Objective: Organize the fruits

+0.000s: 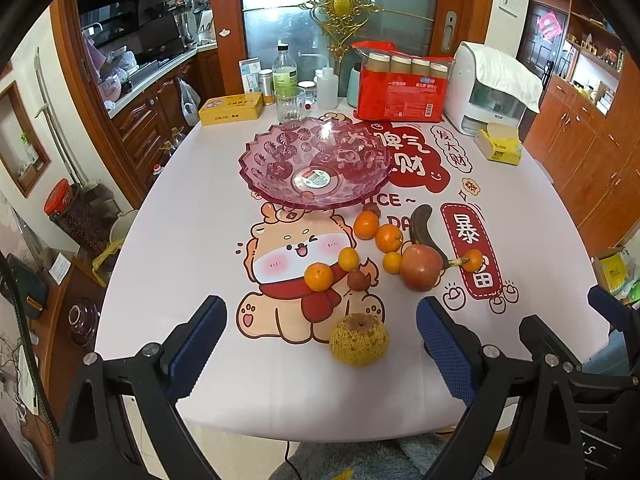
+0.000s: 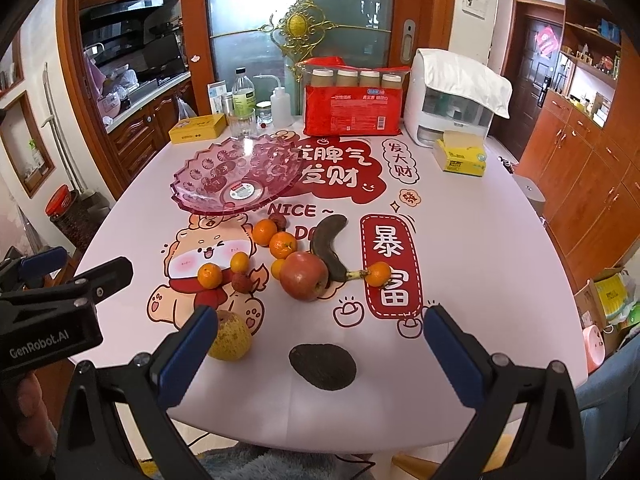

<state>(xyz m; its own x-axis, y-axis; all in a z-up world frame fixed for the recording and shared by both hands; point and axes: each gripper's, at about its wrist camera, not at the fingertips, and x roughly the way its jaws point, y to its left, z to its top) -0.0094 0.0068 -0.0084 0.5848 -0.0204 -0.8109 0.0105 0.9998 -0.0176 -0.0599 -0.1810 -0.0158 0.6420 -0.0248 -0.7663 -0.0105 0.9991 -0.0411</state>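
Left claw (image 1: 320,344) spread wide, empty, above near table (image 1: 192,248) edge; yellow pear (image 1: 359,339) between its fingers, just ahead. Right claw (image 2: 320,350) also wide open, empty; dark avocado (image 2: 322,366) between its fingers. Apple (image 2: 303,275), black banana (image 2: 329,244), oranges, lychees clustered mid-table. Pink bowl (image 1: 280,152) beyond, empty.

Pink patterned bowl (image 1: 316,164), blackened banana (image 2: 330,246)

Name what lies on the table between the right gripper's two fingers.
A dark avocado lies there, untouched, between the right gripper's open fingers; the right wrist view shows it.
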